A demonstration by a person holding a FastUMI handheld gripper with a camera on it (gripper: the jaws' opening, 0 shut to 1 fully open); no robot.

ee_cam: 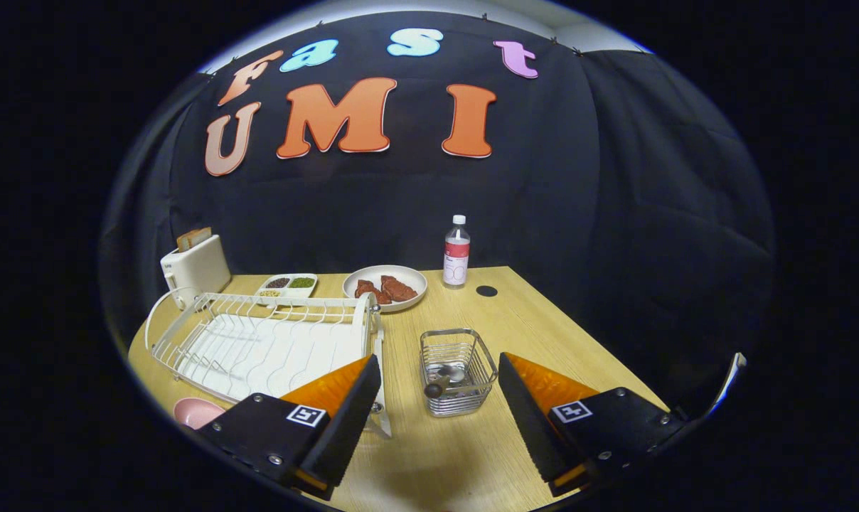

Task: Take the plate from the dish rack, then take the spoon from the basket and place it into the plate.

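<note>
Gripper (435, 398) up front, fingers spread wide and holding nothing, poised above the wooden table (529, 320); right between the two fingers and just ahead of them sits the small wire basket (456, 370), and down inside it lies the spoon (445, 380), metal bowl showing with a dark handle end toward us; neither finger touches the basket. Off beside the left finger, low at the table's near edge, there's the pink plate (196, 411), partly cut off by that finger, lying flat on the table in front of the dish rack; the white dish rack (259, 341) stretches out beyond the left finger, its wire slots holding nothing. Further back now: a white plate of red meat pieces (385, 287) beyond the rack's far corner; just beside it a divided dish (287, 284) with small portions of dark, green and pale bits; a white toaster (196, 269) with bread poking up behind the rack; a clear bottle (456, 252) with a red label standing upright near the far table edge; a small dark round spot (486, 291) on the table near the bottle.
</note>
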